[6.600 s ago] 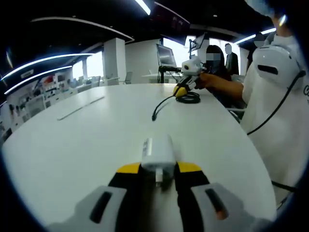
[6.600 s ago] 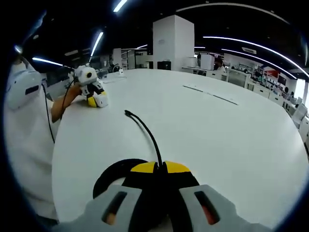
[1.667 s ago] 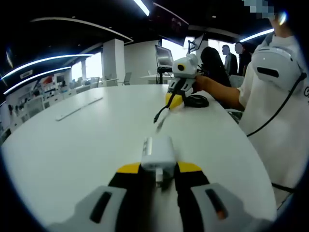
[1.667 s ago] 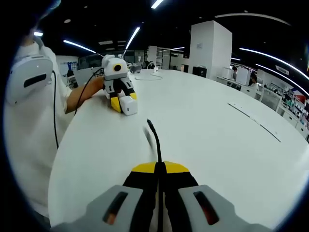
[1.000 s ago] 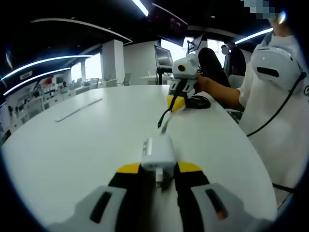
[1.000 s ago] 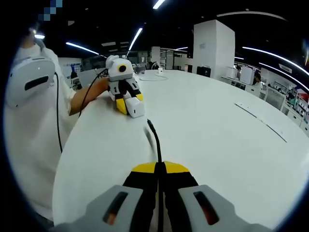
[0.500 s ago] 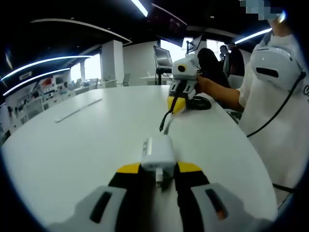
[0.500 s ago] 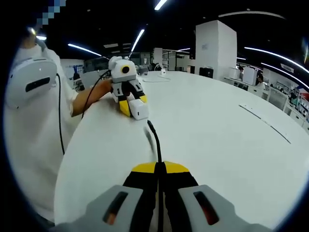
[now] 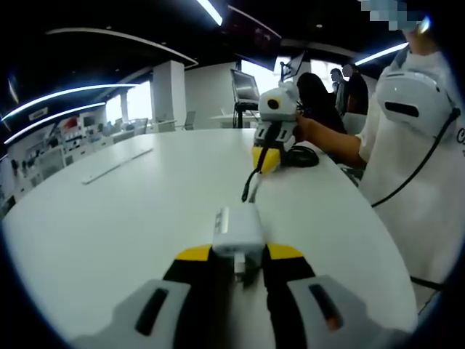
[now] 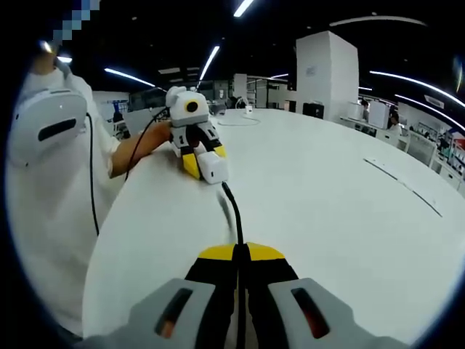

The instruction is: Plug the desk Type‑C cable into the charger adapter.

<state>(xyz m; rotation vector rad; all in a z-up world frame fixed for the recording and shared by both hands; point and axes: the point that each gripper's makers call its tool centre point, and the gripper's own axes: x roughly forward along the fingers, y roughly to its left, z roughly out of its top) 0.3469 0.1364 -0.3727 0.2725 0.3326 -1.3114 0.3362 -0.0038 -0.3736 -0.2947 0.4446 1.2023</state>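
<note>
The left gripper [image 9: 237, 256] is clamped on the white charger adapter [image 9: 236, 227], low over a broad white table [image 9: 109, 218]. Ahead, the right gripper [image 10: 240, 251] pinches the black cable [image 10: 233, 213] just short of it; office desks and ceiling strip lights [image 9: 213, 10] lie beyond.

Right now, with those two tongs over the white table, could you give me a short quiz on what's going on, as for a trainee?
1. True or false: the left tongs hold the white charger adapter.
2. What do the right tongs grip? A) black cable B) pen C) cup
3. Fill in: the cable's plug tip is ___ the adapter, not yet inserted.

Key: 1 true; 2 A; 3 close to.
</note>
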